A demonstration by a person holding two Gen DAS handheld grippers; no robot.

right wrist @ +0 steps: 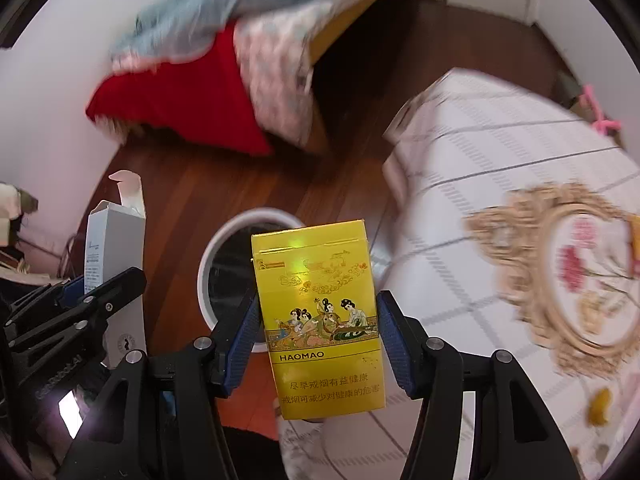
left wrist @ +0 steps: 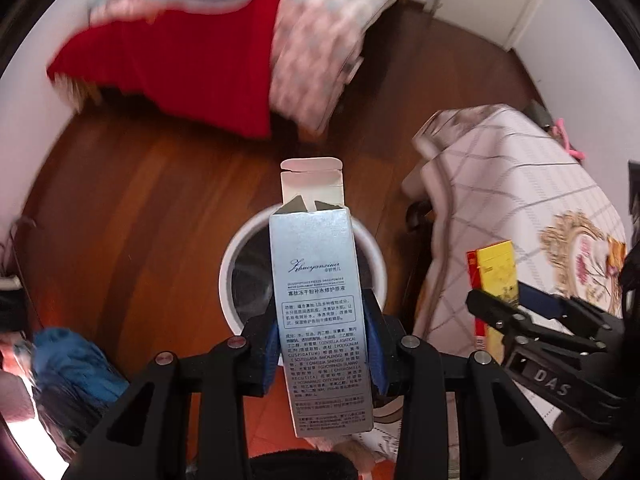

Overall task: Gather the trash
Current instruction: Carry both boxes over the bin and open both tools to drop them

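Note:
My left gripper (left wrist: 322, 344) is shut on a tall silver cosmetics box (left wrist: 316, 300) with its top flap open, held above a white round trash bin (left wrist: 374, 252) on the wooden floor. My right gripper (right wrist: 318, 344) is shut on a yellow HAOMAO cigarette pack (right wrist: 320, 312), also held above the bin (right wrist: 224, 236). The right gripper with the yellow pack (left wrist: 496, 276) shows at the right of the left wrist view. The left gripper with the silver box (right wrist: 114, 240) shows at the left of the right wrist view.
A table with a white checked cloth (right wrist: 500, 208) stands to the right of the bin. A bed with red and pale bedding (left wrist: 208, 64) lies beyond it. Blue clothing (left wrist: 72, 360) lies at the lower left. The floor (left wrist: 152, 200) is dark wood.

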